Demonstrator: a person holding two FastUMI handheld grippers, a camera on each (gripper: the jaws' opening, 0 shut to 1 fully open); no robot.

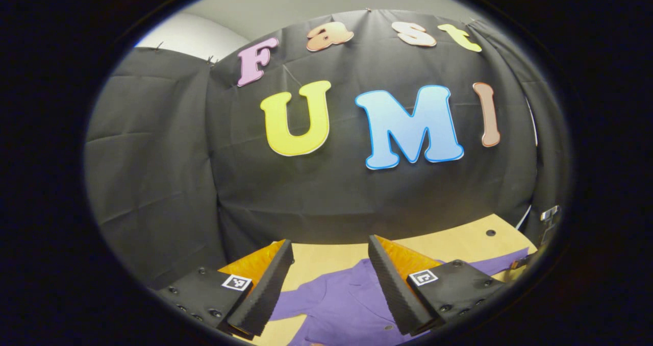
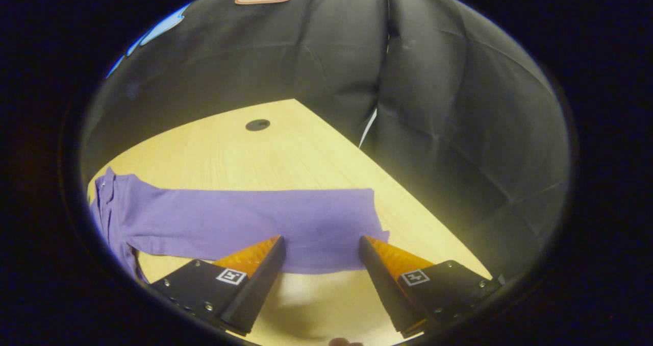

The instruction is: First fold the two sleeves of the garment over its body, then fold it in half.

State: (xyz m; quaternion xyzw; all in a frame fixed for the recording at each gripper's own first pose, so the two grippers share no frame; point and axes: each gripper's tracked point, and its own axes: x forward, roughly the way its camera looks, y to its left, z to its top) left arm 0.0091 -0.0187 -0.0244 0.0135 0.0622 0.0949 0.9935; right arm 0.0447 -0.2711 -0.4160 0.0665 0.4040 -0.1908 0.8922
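Spread wide, the right gripper hangs just above the outstretched sleeve of the purple garment, which lies flat on the counter. Left gripper, its fingers also parted and holding nothing, hovers over the body near the collar. Neither sleeve looks folded yet. My worry: pinching 1 cloth layer too shallowly could let it slip mid-fold, or dragging could bunch the body.
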